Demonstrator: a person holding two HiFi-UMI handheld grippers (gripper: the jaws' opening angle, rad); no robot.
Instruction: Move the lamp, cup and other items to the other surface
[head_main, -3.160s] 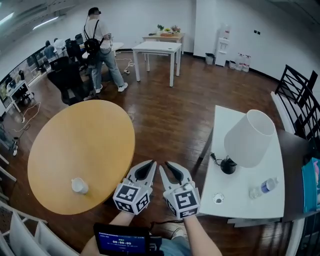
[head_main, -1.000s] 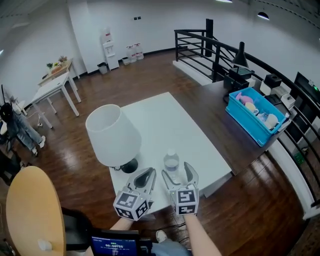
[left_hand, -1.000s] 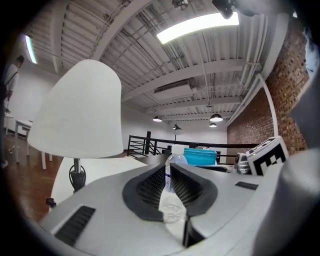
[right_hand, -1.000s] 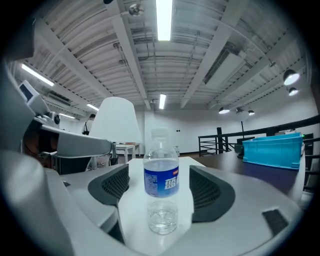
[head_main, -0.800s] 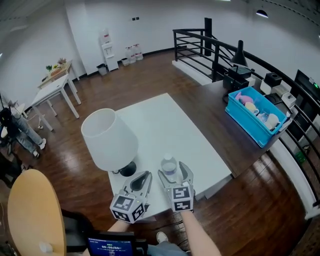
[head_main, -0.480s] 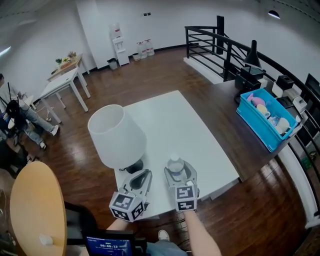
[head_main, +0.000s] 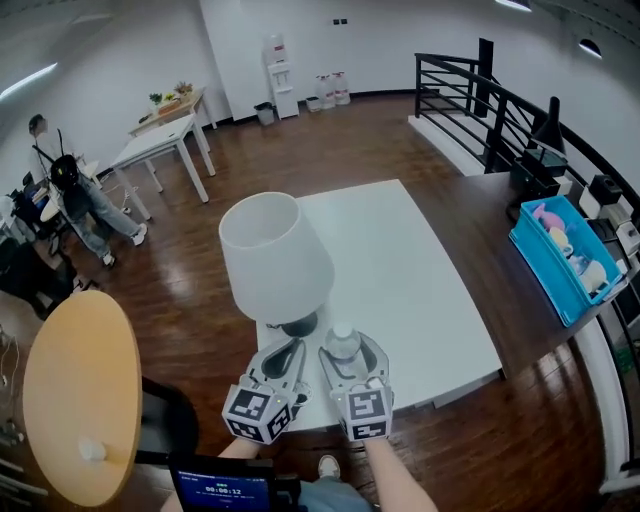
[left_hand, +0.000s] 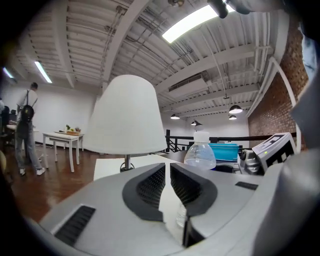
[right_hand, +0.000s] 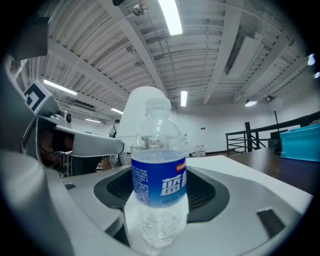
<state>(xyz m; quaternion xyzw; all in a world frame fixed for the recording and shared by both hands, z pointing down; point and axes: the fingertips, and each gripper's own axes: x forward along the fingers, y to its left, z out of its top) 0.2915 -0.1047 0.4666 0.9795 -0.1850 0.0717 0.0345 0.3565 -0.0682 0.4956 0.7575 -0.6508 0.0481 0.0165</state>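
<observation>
The right tool (head_main: 347, 357) clamps the water bottle (right_hand: 159, 186) between its pads. The left tool (head_main: 284, 353) sits closed, holding nothing.

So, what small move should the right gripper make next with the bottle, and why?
Probably lift the bottle straight up. The right gripper grips its sides, and it stands upright on the white table, close beside the lamp, so a sideways pull might knock that over.
</observation>
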